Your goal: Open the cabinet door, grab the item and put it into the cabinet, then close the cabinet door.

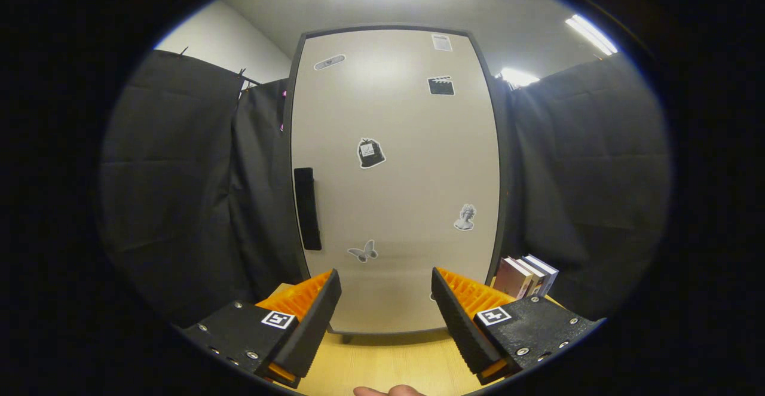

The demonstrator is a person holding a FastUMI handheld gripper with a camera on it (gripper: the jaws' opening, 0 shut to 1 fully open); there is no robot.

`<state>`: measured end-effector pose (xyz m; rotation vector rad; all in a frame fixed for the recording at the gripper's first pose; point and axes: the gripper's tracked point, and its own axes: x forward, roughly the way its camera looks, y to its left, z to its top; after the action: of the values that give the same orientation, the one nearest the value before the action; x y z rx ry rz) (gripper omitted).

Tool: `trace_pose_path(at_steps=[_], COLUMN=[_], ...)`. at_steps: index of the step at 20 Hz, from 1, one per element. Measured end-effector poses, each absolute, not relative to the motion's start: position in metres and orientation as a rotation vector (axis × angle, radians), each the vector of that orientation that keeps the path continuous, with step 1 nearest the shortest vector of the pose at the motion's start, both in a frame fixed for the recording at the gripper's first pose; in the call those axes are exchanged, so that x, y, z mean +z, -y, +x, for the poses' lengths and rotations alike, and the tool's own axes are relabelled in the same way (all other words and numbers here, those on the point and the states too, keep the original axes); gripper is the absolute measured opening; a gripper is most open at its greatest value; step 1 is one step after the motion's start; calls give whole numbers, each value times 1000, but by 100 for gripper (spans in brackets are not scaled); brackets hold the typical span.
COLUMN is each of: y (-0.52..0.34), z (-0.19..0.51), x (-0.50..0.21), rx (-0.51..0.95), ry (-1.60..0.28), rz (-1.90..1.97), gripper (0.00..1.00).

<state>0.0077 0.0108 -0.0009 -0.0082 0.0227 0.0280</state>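
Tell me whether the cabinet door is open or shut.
Shut: the cabinet door lies flush in its dark frame, handle untouched; the gripper is open, short of it.

Beige cabinet door (397, 181) with black handle (308, 208) and grey stickers (370, 153), on a light wooden table (382, 363)

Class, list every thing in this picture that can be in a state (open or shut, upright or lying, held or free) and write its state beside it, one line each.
cabinet door: shut, flush in its frame.
door handle: upright bar near the door's edge, untouched.
gripper: open, fingers apart, holding nothing, short of the door.
books: standing upright in a row beside the cabinet, free.
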Motion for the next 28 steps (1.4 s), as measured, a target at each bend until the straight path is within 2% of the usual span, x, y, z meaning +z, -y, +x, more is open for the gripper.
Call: trace_pose_path(at_steps=[11,22,25,26,28], y=[-59,-135,-139,-138,-136], z=[40,126,143,147,146], x=[6,0,4,6,5], rx=[76,143,134,124,112], ry=[-14,-51,-33,-26,-21], rz=[-22,27,-3,-18,-61], gripper=[95,89,79,67,37])
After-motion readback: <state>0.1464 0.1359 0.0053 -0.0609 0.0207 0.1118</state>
